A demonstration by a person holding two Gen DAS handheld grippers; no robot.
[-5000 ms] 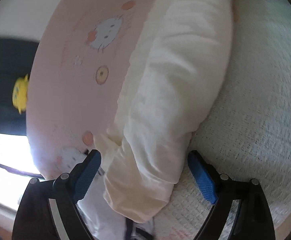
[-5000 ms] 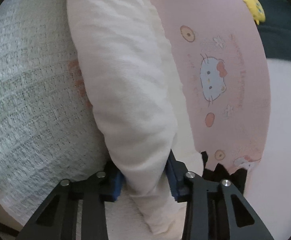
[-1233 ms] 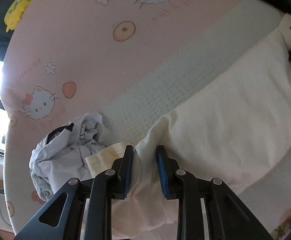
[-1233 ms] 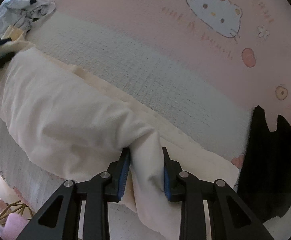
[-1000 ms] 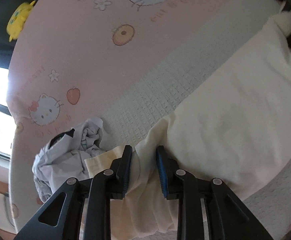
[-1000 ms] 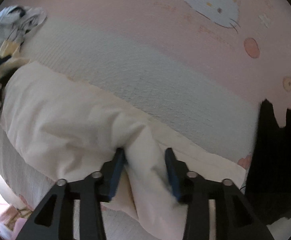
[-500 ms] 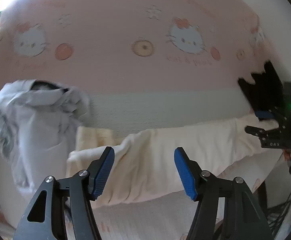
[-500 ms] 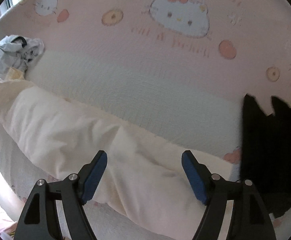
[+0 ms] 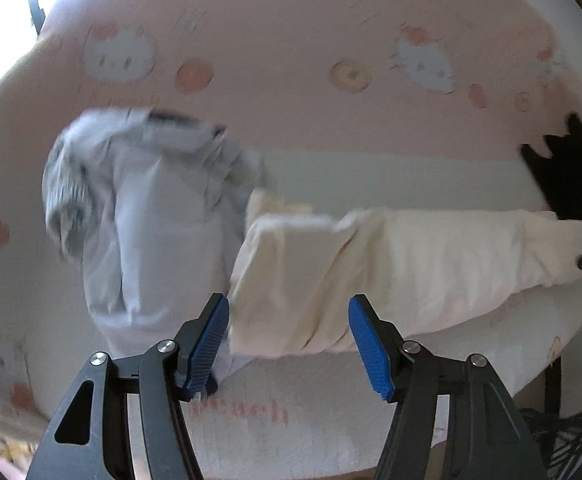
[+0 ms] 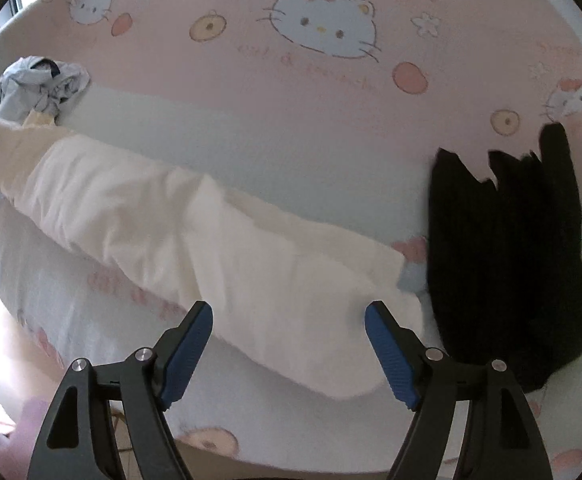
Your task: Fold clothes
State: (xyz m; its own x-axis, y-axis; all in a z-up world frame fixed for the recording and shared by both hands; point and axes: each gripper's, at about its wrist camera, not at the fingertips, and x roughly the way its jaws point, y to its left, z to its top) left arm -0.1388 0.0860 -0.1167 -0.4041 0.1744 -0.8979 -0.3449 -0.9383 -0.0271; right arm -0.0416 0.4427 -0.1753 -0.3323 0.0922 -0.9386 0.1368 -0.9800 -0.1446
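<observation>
Starting at the left, a crumpled pale grey garment lies heaped on the bed, touching the left end of the cream garment. That closeness is the first hazard: a low or wide grab at this end could pinch grey cloth along with cream and drag both into the fold. The left gripper hangs above that end, its jaws standing partly open after just opening, pads clear of the fabric and holding nothing. The cream end under it looks bunched and doubled on itself, so a pinch there may catch only the top layer and leave the fold lopsided. Through the middle, the cream garment lies as a long, rumpled band along the near edge of the bed; a hard pull toward the person could slide it over the edge. At the right end, the right gripper is also empty, jaws wide and just opened, hovering over the cloth. Just beside it sits a black garment, touching the cream hem, and a wide closing there could snag it.
</observation>
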